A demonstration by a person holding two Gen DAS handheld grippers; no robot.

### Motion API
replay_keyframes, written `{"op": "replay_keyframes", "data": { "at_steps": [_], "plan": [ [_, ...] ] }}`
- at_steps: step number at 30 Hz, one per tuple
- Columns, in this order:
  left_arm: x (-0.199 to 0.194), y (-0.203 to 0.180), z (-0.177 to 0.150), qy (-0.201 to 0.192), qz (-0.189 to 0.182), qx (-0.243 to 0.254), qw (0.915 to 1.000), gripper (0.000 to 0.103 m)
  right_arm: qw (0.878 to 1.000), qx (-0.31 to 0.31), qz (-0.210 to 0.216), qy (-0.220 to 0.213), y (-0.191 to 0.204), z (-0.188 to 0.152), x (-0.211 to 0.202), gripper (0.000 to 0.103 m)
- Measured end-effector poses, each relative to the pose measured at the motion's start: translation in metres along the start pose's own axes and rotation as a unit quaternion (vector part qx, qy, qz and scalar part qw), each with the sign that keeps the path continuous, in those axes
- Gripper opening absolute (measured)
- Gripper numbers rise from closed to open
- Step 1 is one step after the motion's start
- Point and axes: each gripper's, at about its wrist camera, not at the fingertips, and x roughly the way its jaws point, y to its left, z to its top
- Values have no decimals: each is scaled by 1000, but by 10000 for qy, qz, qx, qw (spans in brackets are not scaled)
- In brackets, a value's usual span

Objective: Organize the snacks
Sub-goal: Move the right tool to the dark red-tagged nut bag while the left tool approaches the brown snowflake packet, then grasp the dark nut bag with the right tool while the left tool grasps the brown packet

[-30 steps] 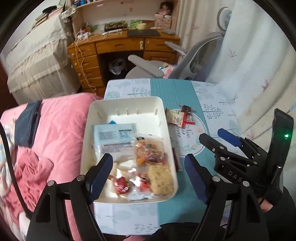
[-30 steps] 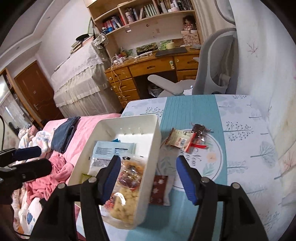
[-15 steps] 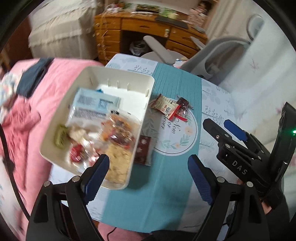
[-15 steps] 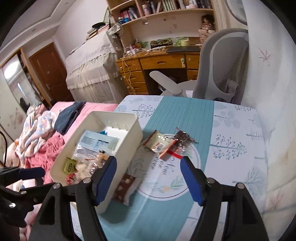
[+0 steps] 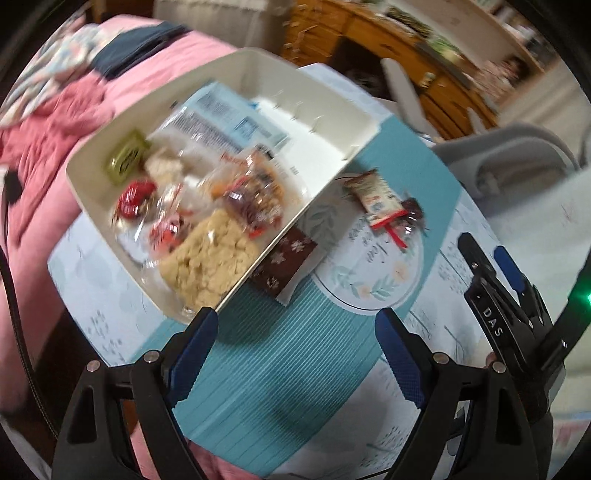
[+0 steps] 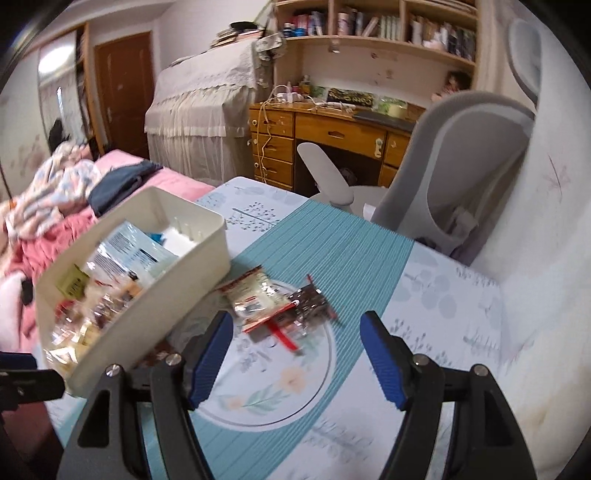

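While both the right gripper (image 6: 295,354) and left gripper (image 5: 293,334) hang with jaws open and empty, the loose snack packets (image 6: 275,308) at frame centre look light, crinkly, probably slippery; pinch a sealed edge.

Bedroom around the snack table

A grey office chair (image 6: 454,166) stands before a wooden desk (image 6: 332,129) under bookshelves (image 6: 373,26); a lace-covered piano (image 6: 199,110), a brown door (image 6: 123,88) and a pink bed (image 5: 122,92) with folded navy clothing (image 6: 122,181).

Both tongs (image 5: 291,328) (image 6: 295,332) wider, nothing between.
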Motion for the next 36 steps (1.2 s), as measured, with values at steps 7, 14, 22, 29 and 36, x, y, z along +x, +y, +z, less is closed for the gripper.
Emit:
{"op": "replay_keyframes", "data": {
  "at_steps": [7, 14, 22, 29, 36],
  "plan": [
    [30, -3, 5, -41, 277, -799, 9964, 89, 9978, -659, -75, -68, -5, -2, 36, 72],
    [62, -8, 7, -125, 502, -1316, 9900, 93, 9957, -914, -117, 34, -11, -9, 79, 72],
    [98, -16, 13, -352, 1000, -1770, 9785, 93, 9949, -986, -74, 199, -13, -22, 122, 72],
    [123, -22, 15, -462, 1377, -1866, 9716, 93, 9951, -958, 64, 250, -14, -24, 147, 72],
    [143, -26, 20, -308, 1536, -1962, 9680, 93, 9954, -862, 273, 314, -16, -22, 157, 72]
  ]
}}
